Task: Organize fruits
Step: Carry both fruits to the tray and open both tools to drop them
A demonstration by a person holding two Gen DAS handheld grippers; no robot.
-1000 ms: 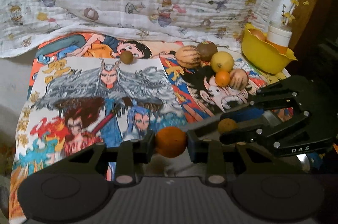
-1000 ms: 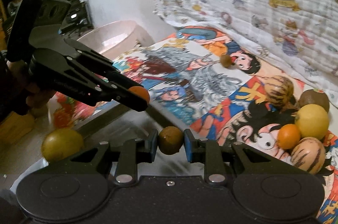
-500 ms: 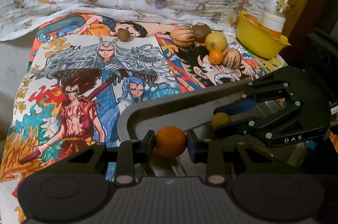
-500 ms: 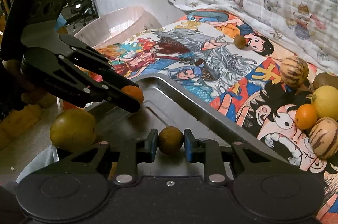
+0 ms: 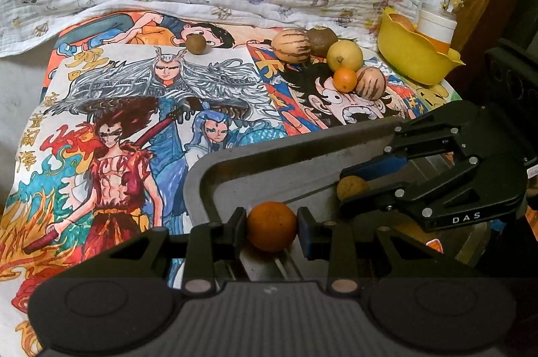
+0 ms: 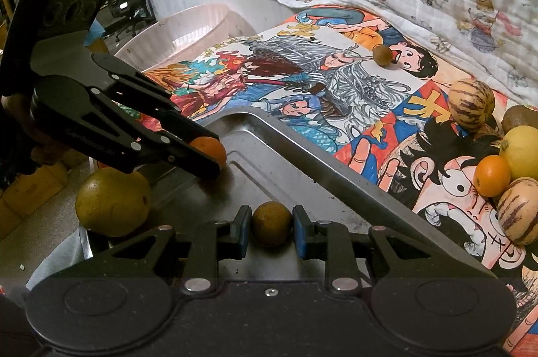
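Grippers both loaded over the metal tray (image 6: 336, 185)! Left gripper (image 5: 271, 230) is clamped on an orange (image 5: 271, 230), jaws tight on either flank, low over the tray's near corner. Right gripper (image 6: 271, 228) is closed on a small brownish fruit (image 6: 271, 228), just above the tray floor. One big yellow-green fruit (image 6: 112, 202) already sits at the tray's far edge. By my read, this is the drop-off step: each needs lowering until the fruit touches steel, then spreading the jaws gently so nothing rolls. Out on the cartoon cloth (image 5: 134, 121), a cluster (image 5: 336, 61) and one lone brown fruit (image 5: 196, 44) wait beside the yellow bowl (image 5: 413, 61).
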